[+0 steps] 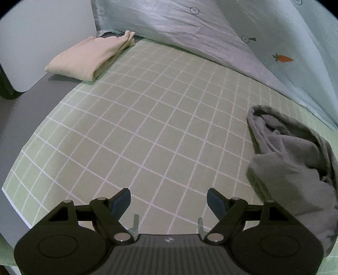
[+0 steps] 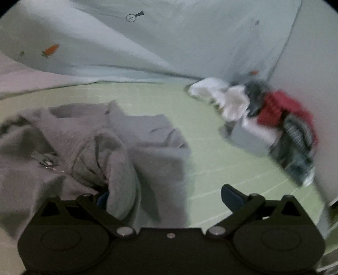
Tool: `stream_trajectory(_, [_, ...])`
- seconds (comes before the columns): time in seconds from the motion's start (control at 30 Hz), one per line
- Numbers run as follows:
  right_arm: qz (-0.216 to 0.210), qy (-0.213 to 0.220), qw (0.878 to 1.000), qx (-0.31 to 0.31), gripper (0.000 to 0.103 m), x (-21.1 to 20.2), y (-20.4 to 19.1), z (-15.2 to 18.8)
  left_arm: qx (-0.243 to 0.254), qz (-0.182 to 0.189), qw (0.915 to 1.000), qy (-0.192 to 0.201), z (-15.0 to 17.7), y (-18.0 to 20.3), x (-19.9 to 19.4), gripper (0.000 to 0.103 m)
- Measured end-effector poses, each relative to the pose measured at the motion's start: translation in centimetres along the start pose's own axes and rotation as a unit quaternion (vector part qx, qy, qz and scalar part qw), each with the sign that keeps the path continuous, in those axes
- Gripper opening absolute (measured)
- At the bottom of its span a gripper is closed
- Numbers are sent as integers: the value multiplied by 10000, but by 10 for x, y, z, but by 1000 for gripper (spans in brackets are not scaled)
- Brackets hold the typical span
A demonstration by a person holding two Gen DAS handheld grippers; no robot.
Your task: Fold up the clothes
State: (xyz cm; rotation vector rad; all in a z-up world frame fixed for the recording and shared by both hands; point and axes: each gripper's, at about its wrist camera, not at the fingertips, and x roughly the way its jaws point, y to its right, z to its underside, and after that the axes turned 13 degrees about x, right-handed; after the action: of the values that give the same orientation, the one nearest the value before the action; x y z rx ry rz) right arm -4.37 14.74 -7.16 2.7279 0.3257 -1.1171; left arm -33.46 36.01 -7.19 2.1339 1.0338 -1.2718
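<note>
- The left tool hangs over the bare green checked bed sheet, its jaws wide apart with nothing between them.
- A cream garment lies folded at the far left edge of the bed, near the pillow; I judge it finished.
- The grey garment lies crumpled on the sheet to the right of the left tool, apart from its fingers.
- In the right wrist view, the right tool has its jaws spread wide; a fold of the grey garment drapes over the left finger, the right finger is bare, and the blurred picture does not show any pinch on the cloth.
- A pile of unsorted clothes, white, red and striped, waits by the wall, well apart from the grey piece.
- Judged step: bringing the grey garment to the open middle of the sheet for folding.
- The next move calls for spreading it flat, each tool taking an edge or corner, before any fold.
</note>
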Motion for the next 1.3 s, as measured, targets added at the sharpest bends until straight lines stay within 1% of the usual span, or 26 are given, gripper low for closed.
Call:
stream_trajectory(0.1, [-632, -317, 9972, 249, 102, -9, -3, 2, 61, 14, 10000, -3, 3, 3, -3, 81])
stream_trajectory(0.23, [-1175, -914, 9862, 723, 102, -10, -16, 10, 119, 12, 9999, -53, 8, 3, -3, 82])
stream_trajectory(0.3, [-1327, -1279, 9770, 1076, 102, -13, -20, 18, 137, 10, 9999, -89, 11, 3, -2, 82])
stream_trajectory(0.33, [-1389, -1488, 9702, 1316, 102, -18, -22, 24, 139, 12, 9998, -104, 11, 1, -1, 82])
stream_trajectory(0.37, [-1476, -1719, 9609, 1590, 102, -18, -22, 27, 137, 15, 9998, -120, 12, 0, 0, 82])
stream_trajectory(0.4, [-1565, -1950, 9501, 1867, 102, -17, -22, 30, 127, 19, 9998, -137, 12, -2, 0, 82])
stream_trajectory(0.47, [-1725, -2390, 9233, 2462, 102, -14, -24, 42, 123, 27, 9998, -161, 13, -4, 1, 82])
stream_trajectory(0.53, [-1779, -2781, 8958, 2976, 102, -6, -30, 55, 128, 39, 9997, -181, 12, -6, 2, 82])
stream_trajectory(0.6, [-1824, -3188, 8609, 3521, 101, 6, -33, 66, 154, 59, 9997, -202, 12, -7, 3, 82])
stream_trajectory(0.7, [-1999, -3648, 8061, 4209, 89, 20, -42, 81, 245, 46, 9995, -202, 11, -7, 3, 82])
stream_trajectory(0.73, [-2110, -3741, 7908, 4360, 89, 22, -46, 84, 272, 40, 9994, -199, 11, -7, 2, 82])
stream_trajectory(0.77, [-2227, -3805, 7789, 4460, 89, 23, -51, 85, 287, 32, 9994, -197, 11, -7, 2, 82])
stream_trajectory(0.87, [-2567, -3941, 7529, 4604, 90, 25, -71, 85, 284, -6, 9994, -199, 11, -8, 2, 82])
stream_trajectory(0.9, [-2632, -3984, 7446, 4665, 90, 28, -77, 85, 278, -20, 9994, -198, 10, -8, 2, 82])
stream_trajectory(0.97, [-2593, -4058, 7309, 4836, 91, 33, -85, 84, 270, -52, 9994, -191, 10, -8, 1, 82])
stream_trajectory(1.0, [-2543, -4082, 7271, 4899, 92, 35, -88, 85, 274, -68, 9994, -184, 10, -8, 1, 82])
stream_trajectory(1.07, [-2324, -4190, 7430, 4673, 91, 40, -95, 83, 306, -97, 9993, -164, 10, -6, -1, 82])
stream_trajectory(1.1, [-2210, -4244, 7513, 4546, 86, 42, -98, 82, 322, -109, 9993, -158, 10, -5, -1, 82])
stream_trajectory(1.13, [-2238, -4241, 7526, 4512, 77, 41, -98, 82, 336, -118, 9992, -156, 9, -5, -2, 82])
stream_trajectory(1.17, [-2251, -4201, 7570, 4469, 64, 38, -97, 82, 350, -128, 9992, -154, 9, -4, -2, 82])
stream_trajectory(1.2, [-2305, -4170, 7641, 4349, 38, 37, -95, 82, 360, -134, 9991, -152, 9, -4, -3, 82])
stream_trajectory(1.23, [-2281, -4149, 7749, 4188, 23, 36, -93, 83, 362, -136, 9991, -149, 10, -3, -4, 82])
stream_trajectory(1.3, [-2240, -3954, 7973, 3971, 9, 34, -81, 88, 360, -140, 9992, -138, 11, 0, -7, 82])
